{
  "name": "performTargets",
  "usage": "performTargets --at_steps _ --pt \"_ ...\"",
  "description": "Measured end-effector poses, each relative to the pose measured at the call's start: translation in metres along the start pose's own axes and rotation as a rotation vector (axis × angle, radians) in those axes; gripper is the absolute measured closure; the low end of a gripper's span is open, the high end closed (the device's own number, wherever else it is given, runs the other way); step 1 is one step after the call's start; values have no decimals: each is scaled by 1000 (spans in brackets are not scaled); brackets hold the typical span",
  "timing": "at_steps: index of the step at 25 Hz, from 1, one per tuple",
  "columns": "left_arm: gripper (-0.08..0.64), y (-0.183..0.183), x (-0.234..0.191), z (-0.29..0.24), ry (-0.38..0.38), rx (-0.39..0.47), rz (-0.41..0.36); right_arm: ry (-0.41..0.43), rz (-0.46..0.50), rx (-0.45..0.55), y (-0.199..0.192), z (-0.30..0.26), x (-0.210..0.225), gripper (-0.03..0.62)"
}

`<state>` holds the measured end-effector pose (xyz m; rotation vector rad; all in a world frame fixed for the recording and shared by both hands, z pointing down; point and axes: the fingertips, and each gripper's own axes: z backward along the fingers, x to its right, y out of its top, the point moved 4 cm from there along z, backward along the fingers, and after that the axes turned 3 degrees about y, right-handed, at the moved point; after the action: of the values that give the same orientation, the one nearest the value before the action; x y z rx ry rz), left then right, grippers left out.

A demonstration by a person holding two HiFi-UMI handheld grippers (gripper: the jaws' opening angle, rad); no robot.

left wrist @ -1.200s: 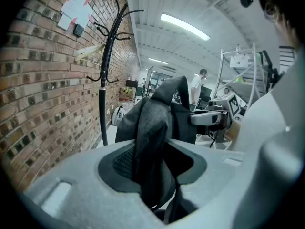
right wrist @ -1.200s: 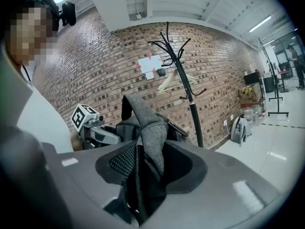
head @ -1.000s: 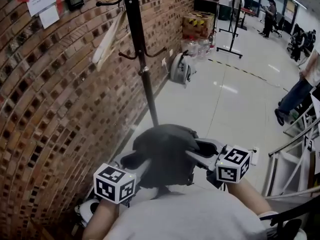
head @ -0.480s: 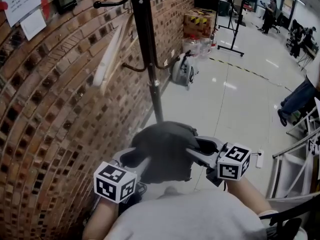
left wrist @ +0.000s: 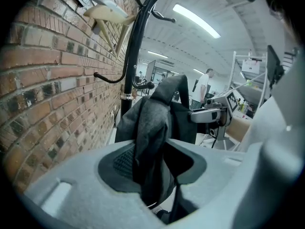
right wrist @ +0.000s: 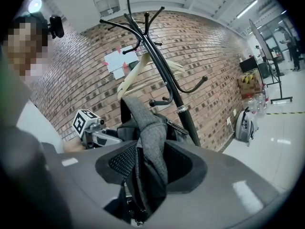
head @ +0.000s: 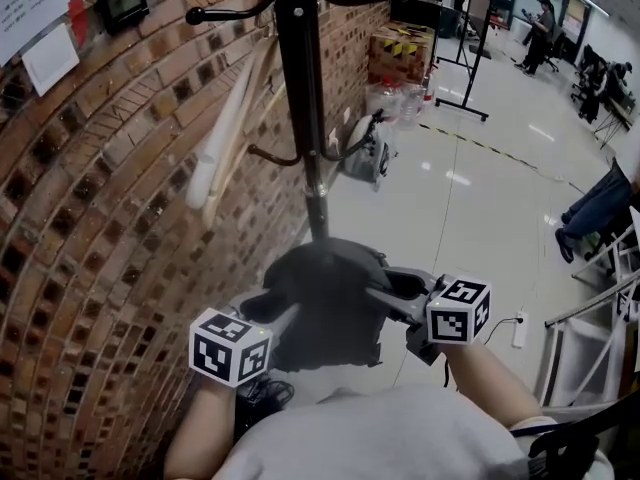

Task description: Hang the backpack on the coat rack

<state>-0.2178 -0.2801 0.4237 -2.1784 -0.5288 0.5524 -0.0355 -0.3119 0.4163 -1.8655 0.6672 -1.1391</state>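
Observation:
A dark grey backpack (head: pixel 325 303) hangs in the air between my two grippers, close in front of the black coat rack (head: pixel 300 98). My left gripper (head: pixel 285 323) is shut on one grey shoulder strap (left wrist: pixel 150 142). My right gripper (head: pixel 385 298) is shut on the other strap (right wrist: pixel 147 156). The rack's pole (left wrist: pixel 131 75) stands against the brick wall just beyond the bag, its curved hooks (right wrist: pixel 190 87) spreading above and at mid height. In the right gripper view the left gripper's marker cube (right wrist: pixel 85 121) shows behind the bag.
A brick wall (head: pixel 90 248) runs along the left with papers and a wooden bracket (head: pixel 225 138). A second grey backpack (head: pixel 365 148) leans at the wall's foot, with water bottles and a cardboard box (head: pixel 398 50) behind. A metal frame (head: pixel 590 328) stands at right; people are far back.
Both grippers have carried the backpack forward toward the coat rack, which now looms larger and nearer. The grip on both straps is unchanged.

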Motion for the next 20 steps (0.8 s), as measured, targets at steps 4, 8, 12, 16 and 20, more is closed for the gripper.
performTargets --at_steps 4,8,12,16,20 --pt "403 12 -19 -16 -5 -4 10 -4 -3 -5 13 -16 19 416" --pt "403 23 -39 -31 -10 -1 21 -10 0 -9 25 -33 38 416" --pt "403 29 -60 -51 -20 -13 45 -24 -11 -27 31 -50 61 416" --pt "403 29 -74 -68 -28 -22 61 -33 -33 -34 29 -62 79 416" --pt "403 24 -81 -82 -44 -4 39 -34 -38 -32 22 -67 92 413"
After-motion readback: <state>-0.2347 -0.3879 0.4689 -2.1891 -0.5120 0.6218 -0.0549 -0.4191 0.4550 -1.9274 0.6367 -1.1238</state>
